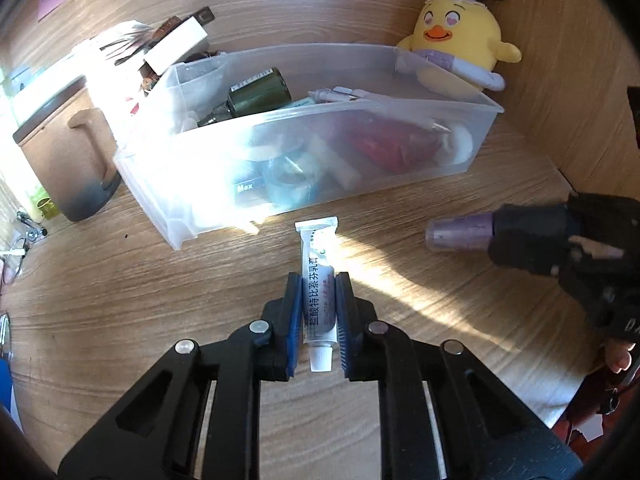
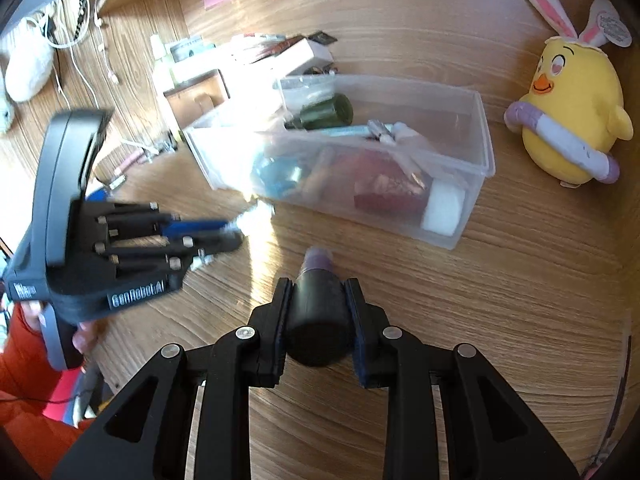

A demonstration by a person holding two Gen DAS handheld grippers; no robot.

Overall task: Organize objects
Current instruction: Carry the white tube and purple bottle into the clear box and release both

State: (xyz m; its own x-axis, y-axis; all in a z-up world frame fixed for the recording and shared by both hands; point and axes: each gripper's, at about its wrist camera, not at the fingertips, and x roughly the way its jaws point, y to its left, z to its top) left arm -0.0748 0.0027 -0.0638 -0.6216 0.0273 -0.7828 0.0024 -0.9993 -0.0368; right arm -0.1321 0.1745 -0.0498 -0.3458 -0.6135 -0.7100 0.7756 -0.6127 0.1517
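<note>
On the wooden desk [image 1: 120, 300], just in front of the clear plastic bin [image 1: 280, 152], a small white tube [image 1: 318, 276] of ointment lies flat, its crimped end toward the bin's near wall and its white cap pointing back at the camera. The left gripper [image 1: 318, 280] straddles this tube with its blue pads [image 1: 294, 312] against both sides of the tube's body, so the jaws stand nearly closed on it. The tube appears to rest on the desk.

To the right of the tube and well apart from it, the right gripper [image 2: 318, 292] holds a purple bottle [image 2: 318, 260] by its black cap [image 2: 318, 320], the pads pressed on either side of the cap and the purple body sticking out past the fingertips toward the bin. In the left wrist view the same bottle [image 1: 460, 234] is held level, near the bin's right front corner but not touching it.

The bin sits in the middle of the desk and already contains a dark green bottle [image 1: 256, 94], a red packet [image 1: 380, 142] and some pens [image 1: 360, 96]. A yellow chick toy [image 1: 460, 36] stands behind the bin's right end. A brown mug [image 1: 68, 152] stands at the left edge.
</note>
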